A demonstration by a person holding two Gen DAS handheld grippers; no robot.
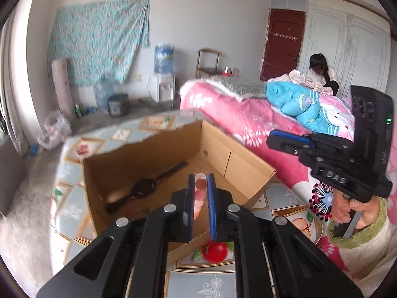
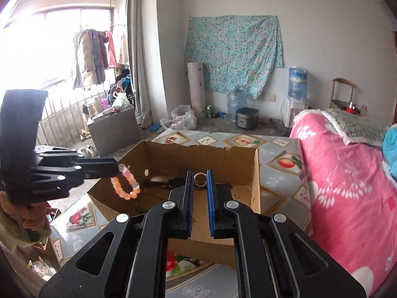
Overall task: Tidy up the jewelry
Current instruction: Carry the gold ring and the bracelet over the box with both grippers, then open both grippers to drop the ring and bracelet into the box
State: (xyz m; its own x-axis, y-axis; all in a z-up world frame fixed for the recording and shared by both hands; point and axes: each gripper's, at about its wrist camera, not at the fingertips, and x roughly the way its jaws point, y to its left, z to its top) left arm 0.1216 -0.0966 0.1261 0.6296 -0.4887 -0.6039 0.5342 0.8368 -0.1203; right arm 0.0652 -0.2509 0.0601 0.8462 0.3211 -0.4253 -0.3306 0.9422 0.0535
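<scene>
The left gripper (image 1: 201,186) has its jaws clamped on a light, slippery pink-and-orange beaded bracelet (image 2: 125,182), dangling above the open cardboard box (image 2: 173,152) at nine o'clock. The right gripper (image 2: 199,178) pinches a small, stiff gold ring (image 2: 200,177); best held across its band.

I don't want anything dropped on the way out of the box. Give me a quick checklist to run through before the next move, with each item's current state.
1. Left gripper shut on the pink bead bracelet: ok, the bracelet hangs from its tips.
2. Right gripper shut on the gold ring: ok, the ring sits between the pads.
3. Bracelet clear of the cardboard box: ok, it hangs above the near-left corner.
4. Ring grip secure: cannot tell, only its edges are pinched.
5. Black watch left in the box: ok, it lies on the bottom.
6. Drop-off spot for the jewelry: cannot tell, none in view.
</scene>
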